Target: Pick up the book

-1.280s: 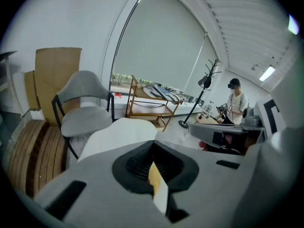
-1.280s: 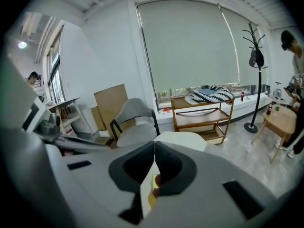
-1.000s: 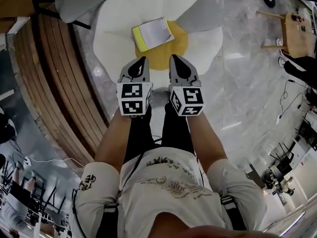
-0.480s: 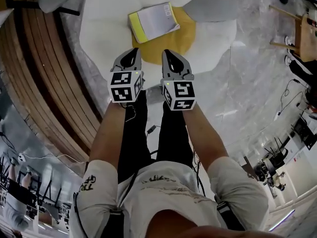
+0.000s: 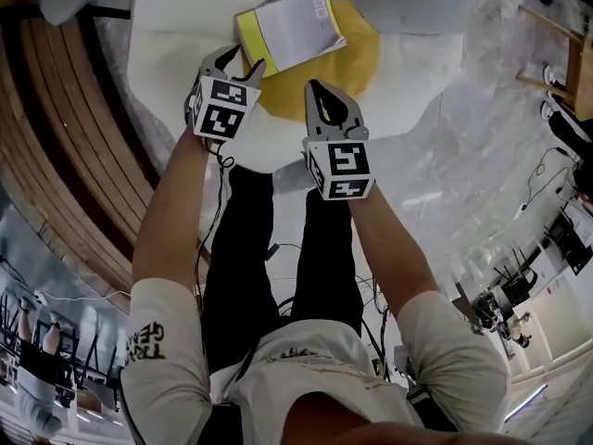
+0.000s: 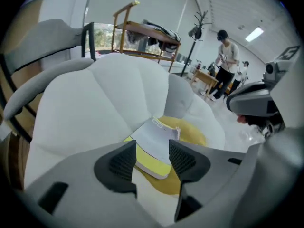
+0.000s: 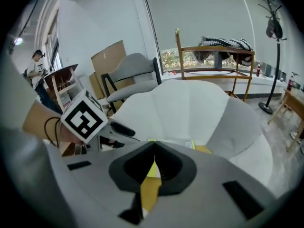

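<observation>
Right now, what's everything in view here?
book: one, grey with yellow edge, on the cushion's yellow centre.
cushion: one, white and grey petals, on the floor.
chair: one, grey, behind the cushion.
rack: one, wooden, by the window.
coat stand: one, dark, right of the rack.
bystander: one, pale top, far behind the cushion.
floor: pale marble, wood boards at left.
left gripper: one, grey, by the book; fingers have just been opening, nothing gripped.
right gripper: one, grey, over the cushion; fingers shut, empty.
</observation>
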